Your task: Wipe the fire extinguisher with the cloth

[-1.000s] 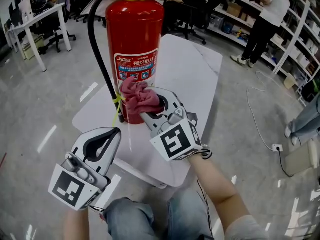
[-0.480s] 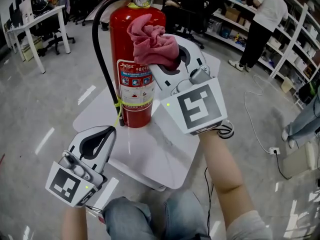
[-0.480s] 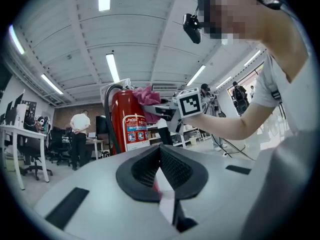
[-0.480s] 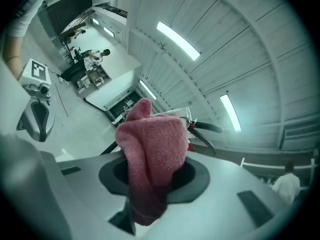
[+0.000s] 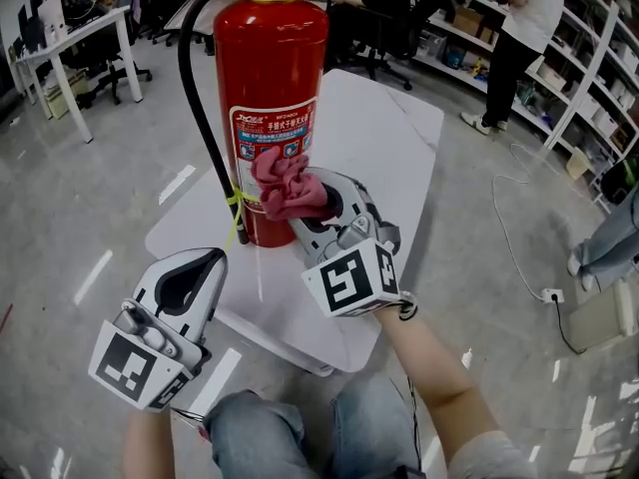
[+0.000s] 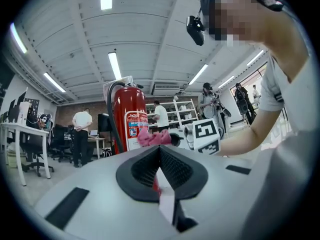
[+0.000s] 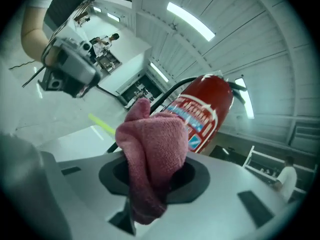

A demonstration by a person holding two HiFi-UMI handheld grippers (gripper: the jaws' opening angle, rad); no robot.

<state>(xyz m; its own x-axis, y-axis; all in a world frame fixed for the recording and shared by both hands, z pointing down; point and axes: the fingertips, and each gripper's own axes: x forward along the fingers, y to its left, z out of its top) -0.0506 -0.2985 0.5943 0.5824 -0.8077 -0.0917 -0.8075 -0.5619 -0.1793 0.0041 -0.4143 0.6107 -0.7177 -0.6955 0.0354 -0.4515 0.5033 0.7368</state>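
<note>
A tall red fire extinguisher [image 5: 272, 88] with a black hose [image 5: 196, 118] stands upright on a small white table [image 5: 389, 148]. My right gripper [image 5: 312, 200] is shut on a bunched pink cloth [image 5: 288, 183], which presses against the extinguisher's lower front, just under its label. In the right gripper view the cloth [image 7: 150, 154] fills the jaws with the red cylinder [image 7: 205, 111] close behind. My left gripper [image 5: 190, 279] hovers low at the table's near left corner, shut and holding nothing; its view shows the extinguisher [image 6: 131, 125] and cloth [image 6: 154, 137] ahead.
The grey polished floor surrounds the table. A white desk [image 5: 60, 48] and office chairs stand far left. Shelving [image 5: 589, 58] and a standing person [image 5: 519, 38] are at the far right. A white cable [image 5: 519, 228] runs along the floor on the right.
My right gripper has brought the cloth down from the extinguisher's upper body to its lower front, below the label. The left gripper has barely moved.
</note>
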